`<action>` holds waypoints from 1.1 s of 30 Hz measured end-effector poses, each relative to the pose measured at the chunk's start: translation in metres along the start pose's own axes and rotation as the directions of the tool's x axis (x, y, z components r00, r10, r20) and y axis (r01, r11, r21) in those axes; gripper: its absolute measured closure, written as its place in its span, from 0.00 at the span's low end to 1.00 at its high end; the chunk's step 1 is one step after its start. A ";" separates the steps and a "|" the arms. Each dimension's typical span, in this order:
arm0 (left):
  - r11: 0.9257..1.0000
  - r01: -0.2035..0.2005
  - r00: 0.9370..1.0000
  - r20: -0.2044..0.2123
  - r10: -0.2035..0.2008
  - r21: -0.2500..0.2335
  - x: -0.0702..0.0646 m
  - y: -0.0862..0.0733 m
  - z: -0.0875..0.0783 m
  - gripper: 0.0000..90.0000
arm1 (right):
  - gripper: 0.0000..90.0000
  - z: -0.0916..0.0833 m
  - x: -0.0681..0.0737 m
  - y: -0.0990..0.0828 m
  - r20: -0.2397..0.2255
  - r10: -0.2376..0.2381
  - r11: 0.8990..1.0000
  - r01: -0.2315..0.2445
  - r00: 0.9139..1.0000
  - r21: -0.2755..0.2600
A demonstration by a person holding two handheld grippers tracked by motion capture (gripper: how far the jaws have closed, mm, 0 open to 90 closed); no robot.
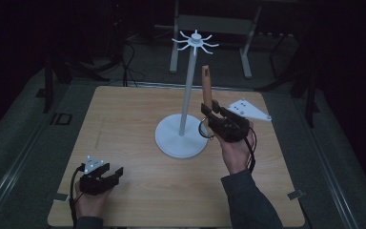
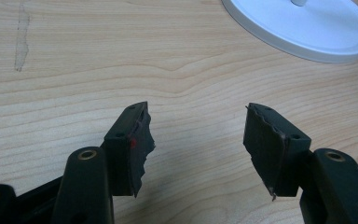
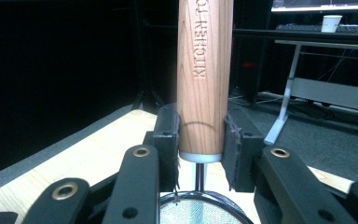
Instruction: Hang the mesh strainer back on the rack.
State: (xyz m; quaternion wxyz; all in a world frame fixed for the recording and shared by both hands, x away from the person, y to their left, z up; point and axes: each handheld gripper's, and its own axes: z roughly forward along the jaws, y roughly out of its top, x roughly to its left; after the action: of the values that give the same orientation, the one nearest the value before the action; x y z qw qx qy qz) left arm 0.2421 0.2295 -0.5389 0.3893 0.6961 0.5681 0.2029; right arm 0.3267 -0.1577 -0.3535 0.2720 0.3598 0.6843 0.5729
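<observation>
A white stand (image 1: 183,125) with a round base, a thin pole and a ring of hooks at its top rises at the middle of the wooden surface (image 1: 133,119), just left of the right gripper (image 1: 208,109) in the high view. Beyond the surface, in the upper part of the frame, lie cables and the legs of a grey frame on a dark floor.

The right gripper's jaws pinch the wooden handle of a small strainer (image 1: 206,86) near its lower end. The handle stands nearly upright, its free end toward the top of the frame and level with the upper pole, close beside it but apart. The right gripper view shows lettering along the strainer (image 3: 204,74) handle and a mesh bowl hanging below the jaws.

At the lower left, the left gripper (image 1: 109,175) rests low over the surface; the left gripper (image 2: 198,140) view shows its jaws spread, bare wood between them, the stand's base (image 2: 303,25) at upper right.
</observation>
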 end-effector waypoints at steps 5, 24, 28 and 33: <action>1.000 0.001 1.000 0.000 -0.001 0.000 0.000 0.000 0.000 0.46 | 0.77 -0.002 -0.002 0.003 0.004 0.007 1.000 -0.007 1.000 -0.012; 1.000 0.001 1.000 0.000 -0.001 0.001 0.000 0.000 0.000 0.46 | 0.77 -0.005 -0.007 0.014 -0.019 0.034 0.998 -0.036 0.999 -0.061; 1.000 0.001 1.000 -0.002 -0.001 0.002 0.001 0.000 -0.001 0.46 | 0.77 -0.005 -0.009 0.016 -0.022 0.042 0.997 -0.043 0.999 -0.071; 1.000 0.001 1.000 -0.002 -0.001 0.001 0.000 0.000 0.000 0.46 | 0.77 -0.005 -0.011 0.019 -0.031 0.056 0.995 -0.058 0.998 -0.082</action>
State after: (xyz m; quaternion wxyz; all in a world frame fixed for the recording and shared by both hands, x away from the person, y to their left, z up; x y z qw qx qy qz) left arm 0.2421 0.2299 -0.5391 0.3884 0.6958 0.5690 0.2030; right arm 0.3328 -0.1680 -0.3344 0.2604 0.3594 0.6531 0.6135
